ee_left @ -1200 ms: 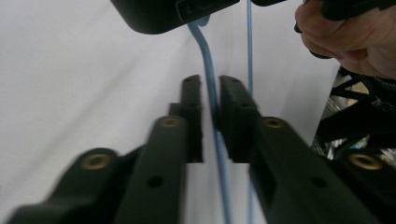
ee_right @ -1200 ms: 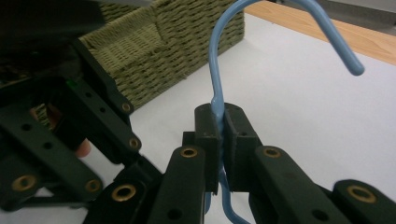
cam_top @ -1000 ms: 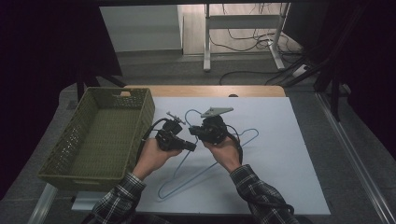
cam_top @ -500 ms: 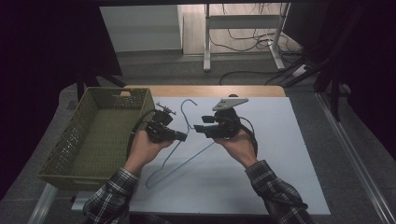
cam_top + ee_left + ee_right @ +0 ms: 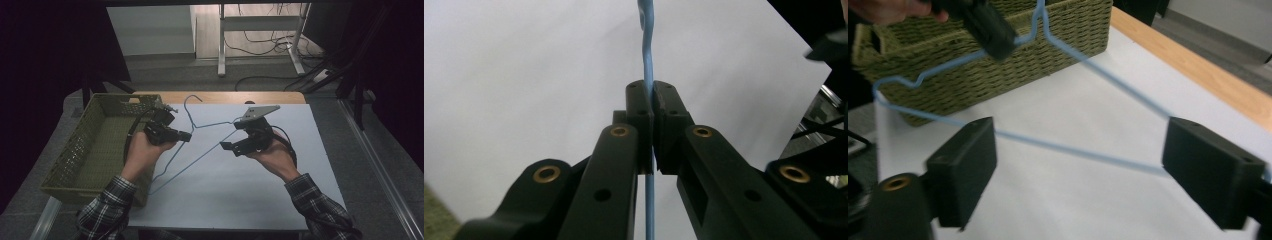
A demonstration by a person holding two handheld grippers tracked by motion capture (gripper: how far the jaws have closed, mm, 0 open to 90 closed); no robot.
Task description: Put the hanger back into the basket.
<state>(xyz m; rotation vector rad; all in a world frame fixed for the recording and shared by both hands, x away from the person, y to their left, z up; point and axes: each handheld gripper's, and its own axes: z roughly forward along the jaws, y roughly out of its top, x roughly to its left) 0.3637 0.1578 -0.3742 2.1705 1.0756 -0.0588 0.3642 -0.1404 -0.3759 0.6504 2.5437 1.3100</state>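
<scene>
Here the left gripper [image 5: 186,136] is clamped on one arm of the blue wire hanger [image 5: 200,150], held above the white sheet [image 5: 240,190] beside the green woven basket [image 5: 90,150]. The right gripper [image 5: 227,146] stands with jaws apart, straddling the hanger's bottom wire.

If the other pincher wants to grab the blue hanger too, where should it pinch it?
Probably the long straight bottom wire of the blue hanger, coming from the right, jaws either side. That wire already runs between the wide-open pads of the right gripper. The left gripper clamps the sloping shoulder near the hook, so gripping far from it should steady the hanger.
</scene>
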